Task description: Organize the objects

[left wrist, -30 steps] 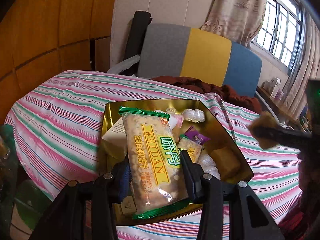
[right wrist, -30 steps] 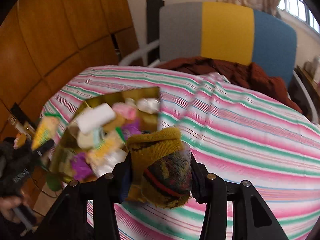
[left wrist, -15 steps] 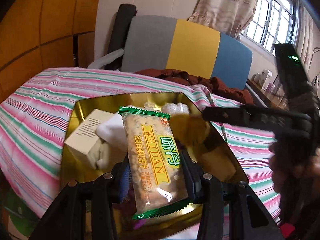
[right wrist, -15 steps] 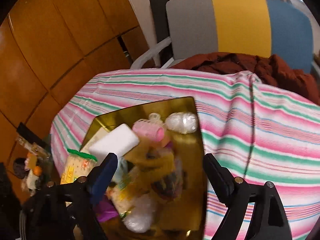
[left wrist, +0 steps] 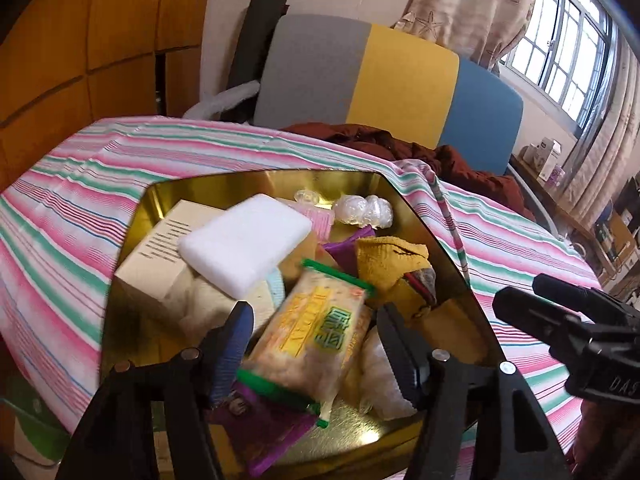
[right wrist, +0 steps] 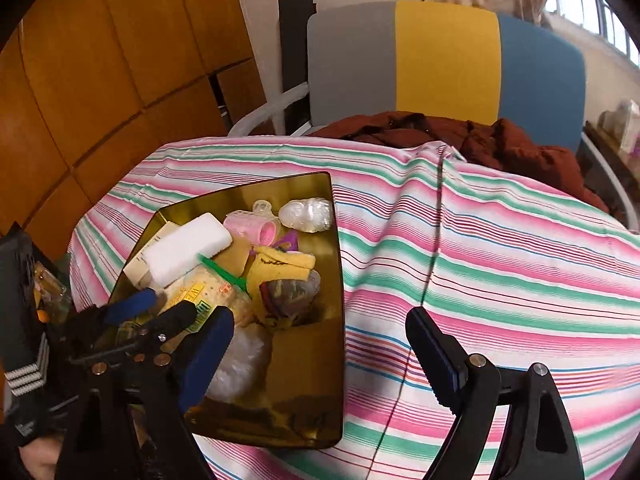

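The left gripper (left wrist: pixel 314 344) had just spread its jaws, and the yellow-and-green rice-cracker packet (left wrist: pixel 310 342) lay tilted between them, low centre of frame, in the gold metal tin (right wrist: pixel 338 280). The right gripper (right wrist: pixel 320 344), jaws wide and empty, had already dropped the mustard knitted sock (right wrist: pixel 286 276) there; both items seemed stowed.

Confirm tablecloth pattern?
The tablecloth has pink, green and white stripes with thin red and blue lines; clearest in the right wrist view.

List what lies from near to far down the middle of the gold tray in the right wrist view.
Crinkly white bag → yellow sock → purple wrapper → pink hair roller → clear plastic piece.
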